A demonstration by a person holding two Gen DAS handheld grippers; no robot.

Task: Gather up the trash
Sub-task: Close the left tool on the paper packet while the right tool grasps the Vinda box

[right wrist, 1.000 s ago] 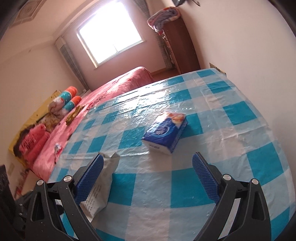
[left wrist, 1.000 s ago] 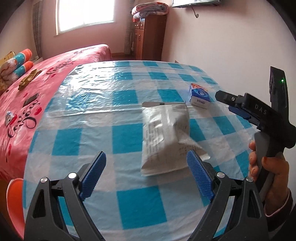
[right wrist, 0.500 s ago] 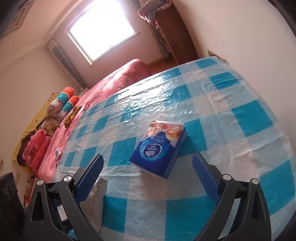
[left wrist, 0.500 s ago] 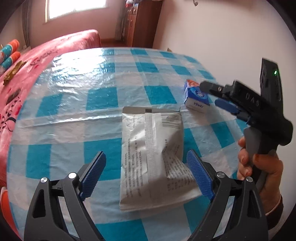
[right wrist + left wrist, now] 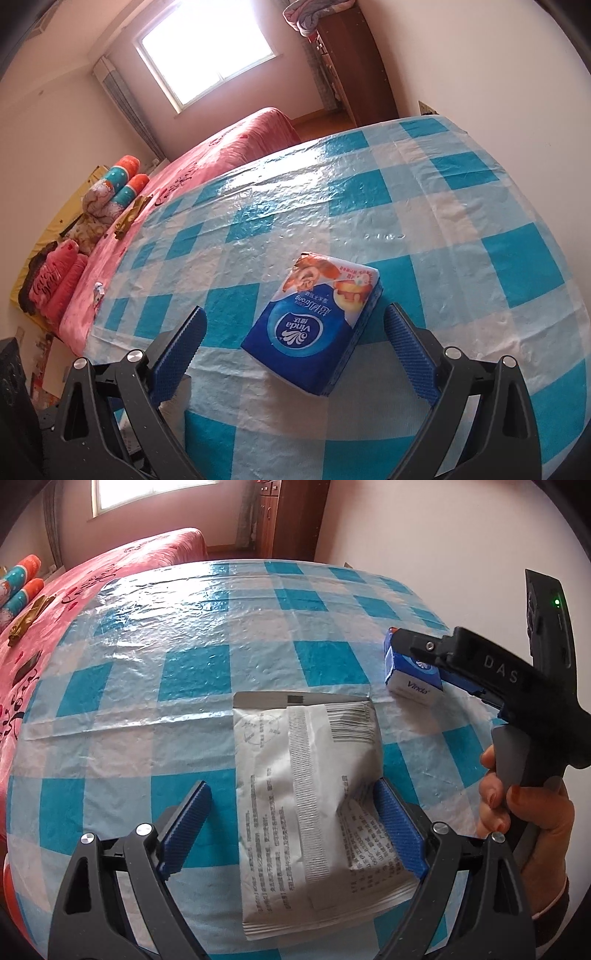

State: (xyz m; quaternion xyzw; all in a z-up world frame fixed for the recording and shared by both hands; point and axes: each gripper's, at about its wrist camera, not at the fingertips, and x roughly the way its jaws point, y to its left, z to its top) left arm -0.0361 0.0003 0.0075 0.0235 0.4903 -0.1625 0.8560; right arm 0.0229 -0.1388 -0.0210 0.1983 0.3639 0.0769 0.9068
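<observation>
Crinkled white plastic, printed with grey text and a barcode, makes up the empty packet (image 5: 314,812) that is lying flat on the blue-and-white checked tablecloth (image 5: 192,672), and everything else is being placed here relative to that packet. It is lying lengthwise along the line the left gripper (image 5: 291,830) is pointing, its sealed grey strip at the far end, so its two long edges are facing the pads. The left gripper is tilting steeply down over the packet's near half with its jaws standing wide: the right-hand blue pad is sitting against or just beside the packet's crumpled edge, while the left-hand pad is standing clear of the other edge, so nothing is being gripped. That straddling pose seems chosen so a squeeze across the narrow width would pinch the thin film. Beyond the packet's far right corner, a blue tissue pack (image 5: 314,325) is resting on the cloth, and the right gripper (image 5: 295,354) is coming at it from the near side, jaws equally wide, one pad on either side of the pack and neither visibly touching it. In the left wrist view a hand (image 5: 524,812) is wrapping the right gripper's handle just to the right of the packet. Judging by this, both pieces are being lined up for pickup together, and no bin is visible anywhere near the packet.
</observation>
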